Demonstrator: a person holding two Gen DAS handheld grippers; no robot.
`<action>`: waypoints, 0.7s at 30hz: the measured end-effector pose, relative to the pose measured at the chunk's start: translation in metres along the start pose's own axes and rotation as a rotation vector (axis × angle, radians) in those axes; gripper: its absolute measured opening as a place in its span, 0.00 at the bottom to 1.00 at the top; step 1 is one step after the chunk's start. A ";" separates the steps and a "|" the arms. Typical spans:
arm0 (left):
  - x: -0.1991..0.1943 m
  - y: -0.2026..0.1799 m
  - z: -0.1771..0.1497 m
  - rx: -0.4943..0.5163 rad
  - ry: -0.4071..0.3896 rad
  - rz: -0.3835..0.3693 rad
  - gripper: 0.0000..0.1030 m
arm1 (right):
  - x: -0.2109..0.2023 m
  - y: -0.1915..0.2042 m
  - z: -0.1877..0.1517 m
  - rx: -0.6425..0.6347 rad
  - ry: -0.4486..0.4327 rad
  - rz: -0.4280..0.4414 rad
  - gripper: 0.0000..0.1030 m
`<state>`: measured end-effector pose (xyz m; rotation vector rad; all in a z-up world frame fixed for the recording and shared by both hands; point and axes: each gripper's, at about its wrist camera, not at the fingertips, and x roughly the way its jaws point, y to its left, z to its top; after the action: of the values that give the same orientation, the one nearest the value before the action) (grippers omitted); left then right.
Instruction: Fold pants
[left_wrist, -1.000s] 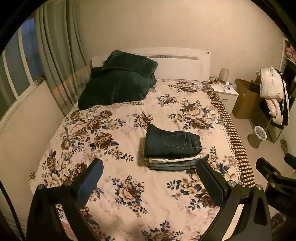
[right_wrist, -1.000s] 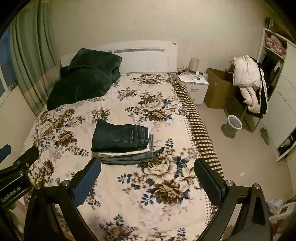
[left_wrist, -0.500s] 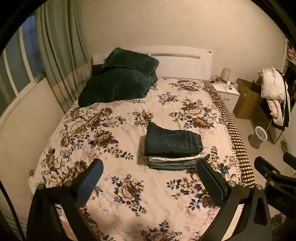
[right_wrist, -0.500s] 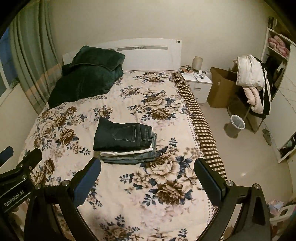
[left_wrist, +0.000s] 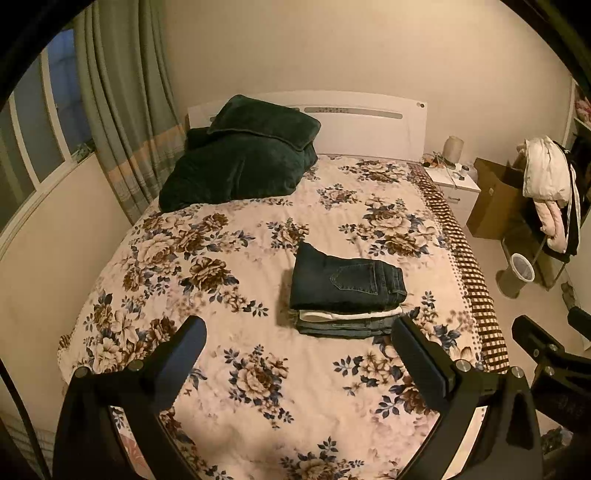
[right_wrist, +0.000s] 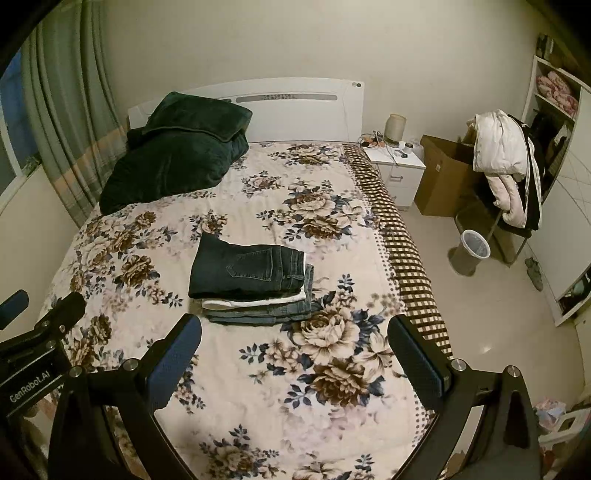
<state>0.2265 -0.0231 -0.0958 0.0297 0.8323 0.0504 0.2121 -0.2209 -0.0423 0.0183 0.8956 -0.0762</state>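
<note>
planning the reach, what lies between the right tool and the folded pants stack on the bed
Only bare floral bedspread. In the right wrist view, the open right tool hangs short of the folded pants stack, with nothing lying on the stretch between.

White lettering "GenRobot.AI", 1 line, on the black body of the left gripper (right_wrist: 40, 325), seen from right wrist view

A bed with a floral cover (right_wrist: 258, 387) is set against a plain cream wall (right_wrist: 258, 40), headed by a white headboard (right_wrist: 295, 110). Green curtains (left_wrist: 122, 110) are drawn beside a dark window (left_wrist: 33, 122). A white nightstand (right_wrist: 400, 173) and pale floor (right_wrist: 491, 317) are lit warmly.
</note>
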 end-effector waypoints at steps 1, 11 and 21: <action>0.000 0.000 0.000 0.000 -0.001 0.000 1.00 | -0.001 -0.001 -0.001 0.000 -0.001 -0.001 1.00; -0.002 -0.001 -0.001 -0.002 -0.002 0.003 1.00 | -0.002 0.000 -0.002 0.000 -0.003 0.002 1.00; -0.015 -0.003 -0.006 -0.016 -0.021 0.013 1.00 | -0.011 -0.003 -0.008 -0.008 -0.024 0.002 1.00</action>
<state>0.2121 -0.0272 -0.0886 0.0203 0.8104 0.0695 0.1985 -0.2227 -0.0383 0.0111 0.8721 -0.0711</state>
